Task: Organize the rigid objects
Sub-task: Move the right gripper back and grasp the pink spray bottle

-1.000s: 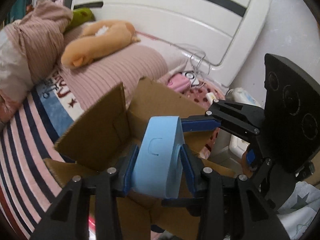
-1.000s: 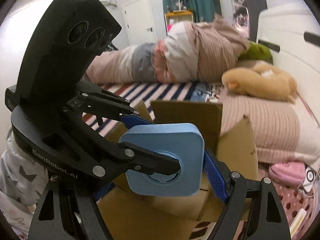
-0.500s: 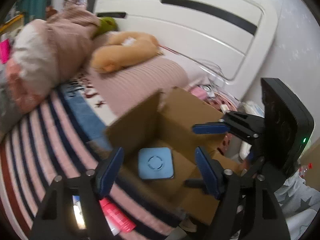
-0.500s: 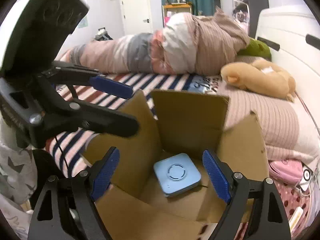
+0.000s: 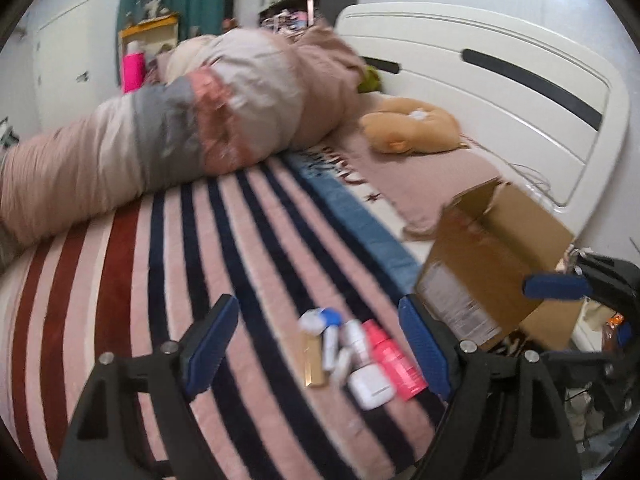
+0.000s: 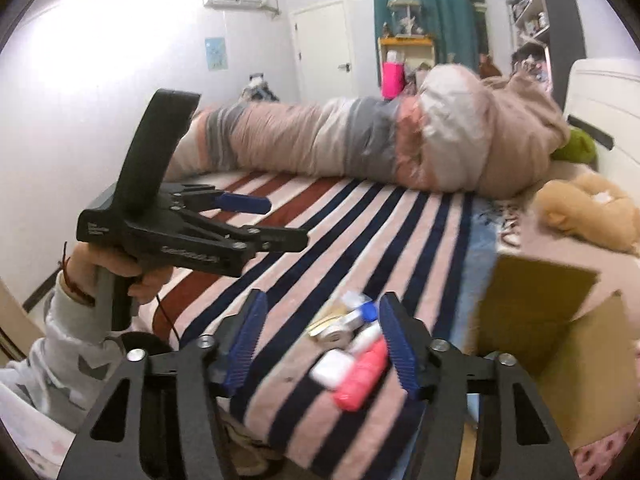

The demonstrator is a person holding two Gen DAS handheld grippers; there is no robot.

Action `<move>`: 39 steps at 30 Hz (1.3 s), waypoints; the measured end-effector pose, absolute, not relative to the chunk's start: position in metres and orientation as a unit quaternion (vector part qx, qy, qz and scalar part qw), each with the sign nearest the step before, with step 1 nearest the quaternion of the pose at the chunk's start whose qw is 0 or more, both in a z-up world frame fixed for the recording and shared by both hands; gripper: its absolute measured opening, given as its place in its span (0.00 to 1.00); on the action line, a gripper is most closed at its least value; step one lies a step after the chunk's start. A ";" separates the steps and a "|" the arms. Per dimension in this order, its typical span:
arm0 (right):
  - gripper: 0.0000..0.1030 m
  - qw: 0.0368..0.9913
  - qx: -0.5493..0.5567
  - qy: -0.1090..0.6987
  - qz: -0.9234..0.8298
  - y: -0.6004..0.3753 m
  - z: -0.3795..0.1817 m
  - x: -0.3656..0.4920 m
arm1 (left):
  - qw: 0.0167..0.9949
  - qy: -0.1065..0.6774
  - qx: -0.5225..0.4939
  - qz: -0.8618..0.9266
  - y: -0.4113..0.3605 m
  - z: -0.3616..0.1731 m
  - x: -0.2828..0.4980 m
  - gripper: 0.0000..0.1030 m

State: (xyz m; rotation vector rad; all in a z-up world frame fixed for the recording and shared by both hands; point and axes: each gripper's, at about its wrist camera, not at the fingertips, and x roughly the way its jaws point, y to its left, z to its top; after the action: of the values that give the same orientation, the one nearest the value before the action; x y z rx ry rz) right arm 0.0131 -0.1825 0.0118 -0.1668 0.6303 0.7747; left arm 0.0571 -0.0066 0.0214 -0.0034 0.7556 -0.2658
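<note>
Facing bedside clutter (image 5: 356,356), box (image 5: 496,276) now aside

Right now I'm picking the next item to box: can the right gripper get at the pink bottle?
Probably yes. The right gripper is open, the pink bottle lies uncovered on the bed between its fingers, though a white case touches it.

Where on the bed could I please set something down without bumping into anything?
The striped blanket is bare between the rolled duvet and the small items; the pink throw below the plush toy is free too. It is crowded around the pink bottle, white case and cardboard box.
</note>
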 end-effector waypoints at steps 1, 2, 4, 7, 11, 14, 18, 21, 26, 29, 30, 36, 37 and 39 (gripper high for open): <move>0.47 0.872 -0.076 0.313 0.367 -0.175 0.002 0.015 | 0.920 0.370 -0.007 -0.127 0.000 0.012 0.057 0.78; 0.47 0.871 -0.072 0.326 0.361 -0.168 -0.008 0.018 | 0.919 0.373 -0.014 -0.125 0.007 0.001 0.058 0.78; 0.44 0.872 -0.070 0.351 0.335 -0.157 -0.032 0.025 | 0.918 0.376 -0.026 -0.123 0.018 -0.018 0.060 0.78; 0.44 0.880 -0.080 0.381 0.271 -0.152 -0.071 0.038 | 0.916 0.374 -0.052 -0.139 0.025 -0.039 0.060 0.78; 0.44 0.886 -0.084 0.409 0.202 -0.160 -0.109 0.059 | 0.913 0.386 -0.047 -0.121 0.029 -0.062 0.058 0.78; 0.41 0.881 -0.077 0.431 0.179 -0.163 -0.127 0.071 | 0.913 0.389 -0.041 -0.117 0.030 -0.065 0.057 0.78; 0.38 0.892 -0.107 0.419 0.131 -0.165 -0.130 0.077 | 0.909 0.390 -0.074 -0.130 0.037 -0.064 0.058 0.79; 0.38 0.880 -0.107 0.438 0.149 -0.165 -0.135 0.087 | 0.913 0.384 -0.067 -0.122 0.037 -0.063 0.056 0.82; 0.32 0.862 -0.124 0.467 0.156 -0.162 -0.147 0.100 | 0.910 0.390 -0.063 -0.124 0.034 -0.065 0.057 0.82; 0.26 0.866 -0.121 0.462 0.151 -0.164 -0.152 0.104 | 0.909 0.392 -0.063 -0.126 0.033 -0.065 0.057 0.82; 0.26 0.870 -0.124 0.453 0.148 -0.165 -0.150 0.102 | 0.909 0.392 -0.062 -0.127 0.033 -0.065 0.057 0.82; 0.26 0.889 -0.119 0.402 0.187 -0.162 -0.120 0.078 | 0.894 0.397 -0.093 -0.188 0.027 -0.062 0.059 0.82; 0.26 0.889 -0.112 0.393 0.204 -0.162 -0.112 0.073 | 0.890 0.395 -0.105 -0.204 0.026 -0.059 0.059 0.82; 0.26 0.888 -0.098 0.374 0.248 -0.160 -0.090 0.062 | 0.886 0.386 -0.119 -0.228 0.020 -0.048 0.059 0.81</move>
State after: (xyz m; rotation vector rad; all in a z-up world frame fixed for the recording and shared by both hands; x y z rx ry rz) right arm 0.0616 -0.1597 -0.0896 -0.2035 0.7764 0.5153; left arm 0.0591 0.0204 -0.0483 -0.2465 0.8029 -0.4735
